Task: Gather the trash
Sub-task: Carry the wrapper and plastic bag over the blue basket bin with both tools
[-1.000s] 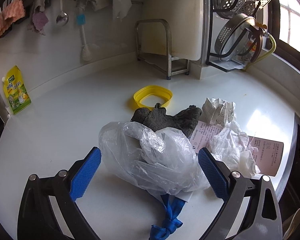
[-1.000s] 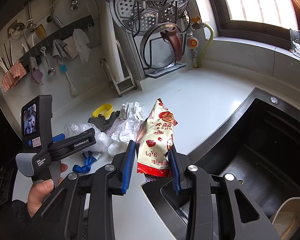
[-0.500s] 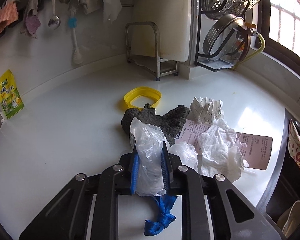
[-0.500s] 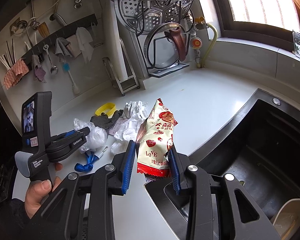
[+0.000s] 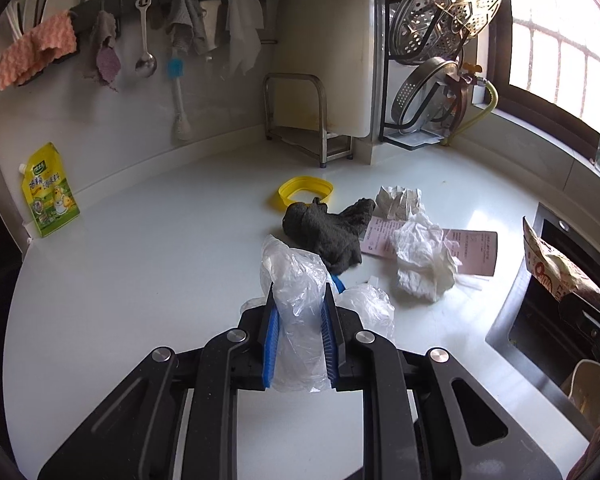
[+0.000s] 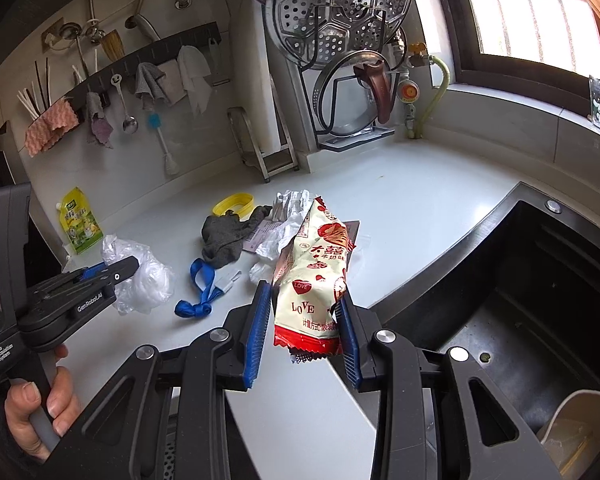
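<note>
White worktop [image 5: 148, 248] beside a dark sink [image 6: 540, 280] carries our trash. Our left hand-held gripper [image 5: 299, 304] is clamped on a clear plastic bag [image 5: 296, 280], lifted just above the worktop. Our right hand-held gripper [image 6: 302, 308] pinches a red-and-cream snack wrapper [image 6: 320, 276] upright at the sink's edge. A grey cloth [image 5: 332, 232] and crumpled tissue [image 5: 424, 264] lie near.

left gripper [image 5: 299, 312] clamped, plastic bag [image 5: 296, 280] lifted

The left wrist view looks low and close across the counter [image 5: 140, 248] toward the back wall. The right looks from higher beside the sink [image 6: 540, 280]; both share the sock [image 5: 328, 232] and counter.
</note>
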Available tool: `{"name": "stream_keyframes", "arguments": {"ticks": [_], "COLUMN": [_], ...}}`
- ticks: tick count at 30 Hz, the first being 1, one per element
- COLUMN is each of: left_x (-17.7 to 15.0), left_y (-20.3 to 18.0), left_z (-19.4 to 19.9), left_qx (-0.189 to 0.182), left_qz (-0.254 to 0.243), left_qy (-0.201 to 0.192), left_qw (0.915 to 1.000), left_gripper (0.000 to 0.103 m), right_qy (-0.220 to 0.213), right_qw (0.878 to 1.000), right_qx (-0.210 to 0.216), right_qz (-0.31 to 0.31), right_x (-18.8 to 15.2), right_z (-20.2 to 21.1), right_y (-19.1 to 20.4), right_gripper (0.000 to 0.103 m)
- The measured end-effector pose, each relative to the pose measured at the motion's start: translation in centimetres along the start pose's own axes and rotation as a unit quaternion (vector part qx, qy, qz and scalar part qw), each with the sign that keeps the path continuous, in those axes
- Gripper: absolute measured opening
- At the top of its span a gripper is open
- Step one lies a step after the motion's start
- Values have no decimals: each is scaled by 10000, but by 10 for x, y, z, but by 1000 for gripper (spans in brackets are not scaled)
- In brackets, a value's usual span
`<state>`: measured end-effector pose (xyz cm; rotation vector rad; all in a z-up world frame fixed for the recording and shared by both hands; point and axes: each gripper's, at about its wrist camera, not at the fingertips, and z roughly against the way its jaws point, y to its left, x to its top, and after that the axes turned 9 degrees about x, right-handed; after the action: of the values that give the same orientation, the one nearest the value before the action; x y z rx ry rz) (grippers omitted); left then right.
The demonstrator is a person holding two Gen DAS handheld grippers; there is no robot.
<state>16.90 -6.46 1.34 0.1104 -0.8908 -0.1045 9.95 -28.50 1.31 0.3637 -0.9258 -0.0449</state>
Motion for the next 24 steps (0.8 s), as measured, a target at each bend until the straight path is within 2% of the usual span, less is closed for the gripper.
{"name": "stream_keyframes", "arguments": {"ticks": [5,11,19,24], "left_x": [-33,-78,-131,-152], "left_y": [9,12,21,26], "left_z": [34,66,83,85], "left_qx": [-64,-147,-390,-366], "left_qz": [-153,-403,-300,-174], "left_qy": [-68,-24,268,417], "left_qw": [9998,9991,9984,9983], "left_gripper": [19,19,19,19], "right_qy": [87,395,527,674], "right_qw": [10000,9990,9983,9976], "right_qx": [46,157,203,173], "right_qz": [-13,-105,-122,-34], "right_x": [-30,-82,-134,-155], "right_z": [18,37,64,73], "right_y": [22,49,72,79], "right_gripper": [32,32,32,32]}}
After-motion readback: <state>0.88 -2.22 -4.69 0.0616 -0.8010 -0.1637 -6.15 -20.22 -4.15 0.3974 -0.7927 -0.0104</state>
